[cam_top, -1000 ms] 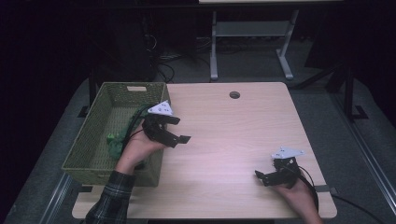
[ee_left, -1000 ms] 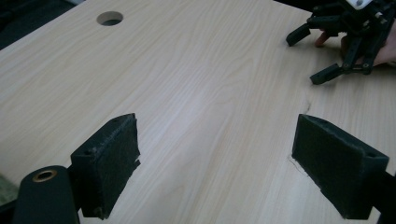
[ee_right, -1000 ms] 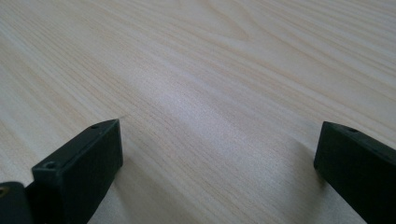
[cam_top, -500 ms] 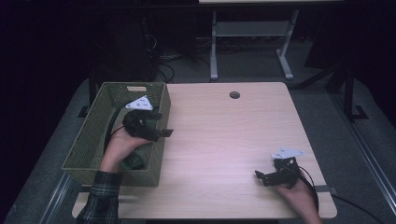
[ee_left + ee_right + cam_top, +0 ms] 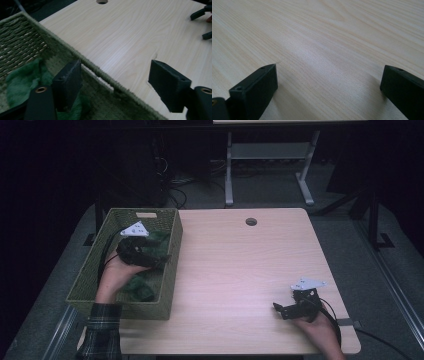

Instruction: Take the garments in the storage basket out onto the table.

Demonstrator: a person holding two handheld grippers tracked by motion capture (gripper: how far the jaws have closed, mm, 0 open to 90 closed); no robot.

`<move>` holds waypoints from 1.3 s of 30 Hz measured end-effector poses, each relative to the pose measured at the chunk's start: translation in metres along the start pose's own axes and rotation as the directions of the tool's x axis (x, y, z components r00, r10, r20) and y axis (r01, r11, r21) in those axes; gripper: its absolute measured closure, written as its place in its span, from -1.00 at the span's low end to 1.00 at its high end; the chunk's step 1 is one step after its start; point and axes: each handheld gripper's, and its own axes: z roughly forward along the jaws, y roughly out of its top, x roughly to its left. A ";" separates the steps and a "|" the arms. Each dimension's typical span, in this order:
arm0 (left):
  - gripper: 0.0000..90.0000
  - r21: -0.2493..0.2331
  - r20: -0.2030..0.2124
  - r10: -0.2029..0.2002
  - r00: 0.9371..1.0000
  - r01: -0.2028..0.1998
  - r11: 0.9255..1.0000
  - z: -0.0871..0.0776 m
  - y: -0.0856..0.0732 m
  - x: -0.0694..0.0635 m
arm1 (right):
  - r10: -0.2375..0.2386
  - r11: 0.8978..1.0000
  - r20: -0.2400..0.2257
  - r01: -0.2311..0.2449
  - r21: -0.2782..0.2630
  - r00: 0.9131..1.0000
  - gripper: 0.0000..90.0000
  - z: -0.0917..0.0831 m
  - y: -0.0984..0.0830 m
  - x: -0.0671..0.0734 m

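Note:
A woven green basket [image 5: 172, 270] stands on the left part of the wooden table [image 5: 240, 265]. Green cloth [image 5: 137, 287] lies inside it, seen close in the left gripper view as green cloth [image 5: 22, 77]. My left gripper [image 5: 162, 260] hovers over the basket's right side. Its jaws have just been closing a little but still stand apart, one over the cloth and one over the table. The basket's rim [image 5: 100, 72] runs between them, untouched by the pads. My right gripper [image 5: 280, 309] rests low at the table's near right, open over bare wood [image 5: 328, 67].
A round cable hole [image 5: 251, 221] sits near the table's far edge. A metal stand [image 5: 265, 165] and cables are on the floor beyond. The other gripper's jaw tips [image 5: 203, 22] show at the top right of the left gripper view.
My left gripper has moved left, from over the table beside the basket to over the basket's inside. Its jaws stand slightly narrower. The right gripper has not moved.

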 end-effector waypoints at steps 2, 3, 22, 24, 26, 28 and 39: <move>-0.39 0.010 -0.014 0.001 1.000 -0.001 1.000 -0.002 -0.002 0.003 | 0.000 1.000 0.000 0.000 -0.001 1.000 -0.98 0.000 0.000 0.000; -0.35 0.005 -0.022 -0.003 1.000 0.003 1.000 -0.002 -0.003 0.004 | 0.001 1.000 0.000 -0.001 0.000 1.000 -0.98 0.000 0.000 0.000; -0.19 0.102 -0.104 -0.020 0.994 0.031 0.994 0.005 -0.028 0.028 | 0.000 1.000 0.000 0.000 0.000 1.000 -0.98 0.000 0.000 0.000; -0.19 0.112 -0.106 -0.035 0.994 0.047 0.993 0.008 -0.031 0.030 | 0.000 1.000 0.000 0.000 0.000 1.000 -0.98 0.000 0.000 0.000; -0.20 0.121 -0.109 -0.042 0.993 0.055 0.991 0.011 -0.035 0.033 | 0.000 1.000 0.000 0.000 0.000 1.000 -0.98 0.000 0.000 0.000; -0.20 0.139 -0.115 -0.039 0.993 0.055 0.989 0.014 -0.037 0.035 | 0.000 1.000 0.000 0.000 0.000 1.000 -0.98 0.000 0.000 0.000; -0.17 0.230 -0.133 -0.048 0.990 0.078 0.970 0.031 -0.049 0.042 | 0.000 1.000 0.000 0.000 0.000 1.000 -0.98 0.000 0.000 0.000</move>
